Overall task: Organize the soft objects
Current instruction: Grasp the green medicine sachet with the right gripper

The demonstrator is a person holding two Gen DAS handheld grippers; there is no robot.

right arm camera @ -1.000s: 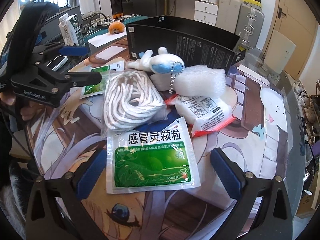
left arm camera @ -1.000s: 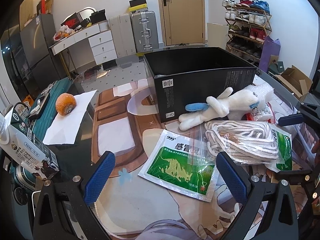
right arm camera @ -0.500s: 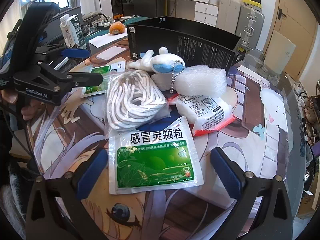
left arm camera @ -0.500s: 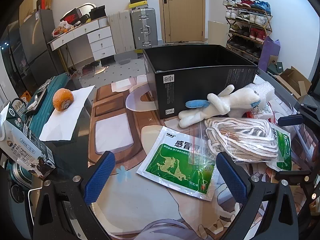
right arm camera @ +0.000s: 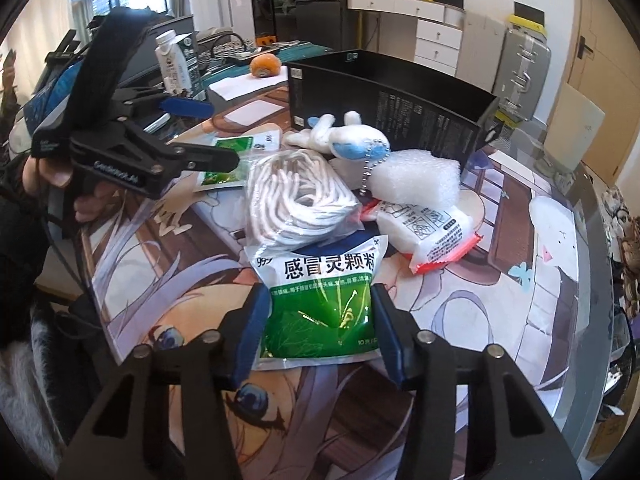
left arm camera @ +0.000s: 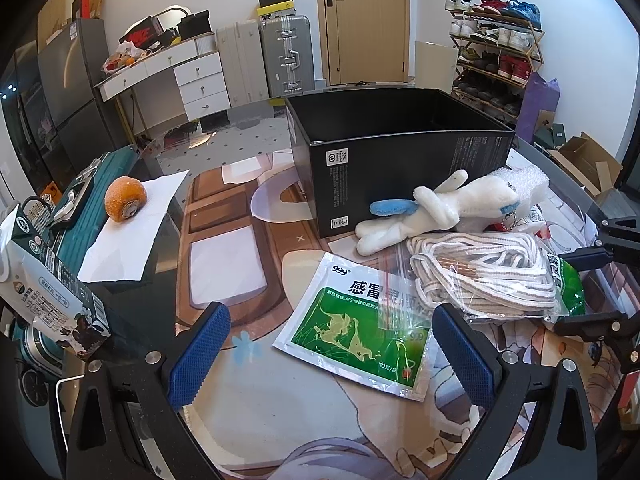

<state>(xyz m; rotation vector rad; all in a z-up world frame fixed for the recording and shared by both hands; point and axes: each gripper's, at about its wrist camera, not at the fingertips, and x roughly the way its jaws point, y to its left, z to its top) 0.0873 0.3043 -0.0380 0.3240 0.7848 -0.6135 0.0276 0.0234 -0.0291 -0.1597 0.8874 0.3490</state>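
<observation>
The right tool (right arm camera: 320, 322) is pinching a green medicine sachet (right arm camera: 320, 300) between its narrowed pads, the pouch's long axis running straight ahead toward the bagged white rope (right arm camera: 296, 200). The left tool (left arm camera: 328, 350) is hovering wide and empty over a second sachet (left arm camera: 356, 320) on the tabletop (left arm camera: 256, 412). Beyond both, a plush rabbit (left arm camera: 436, 212) is lying against the open black box (left arm camera: 400, 160), the likely destination.

A milk carton (left arm camera: 48, 280) stands near an orange fruit (left arm camera: 125, 199).
</observation>
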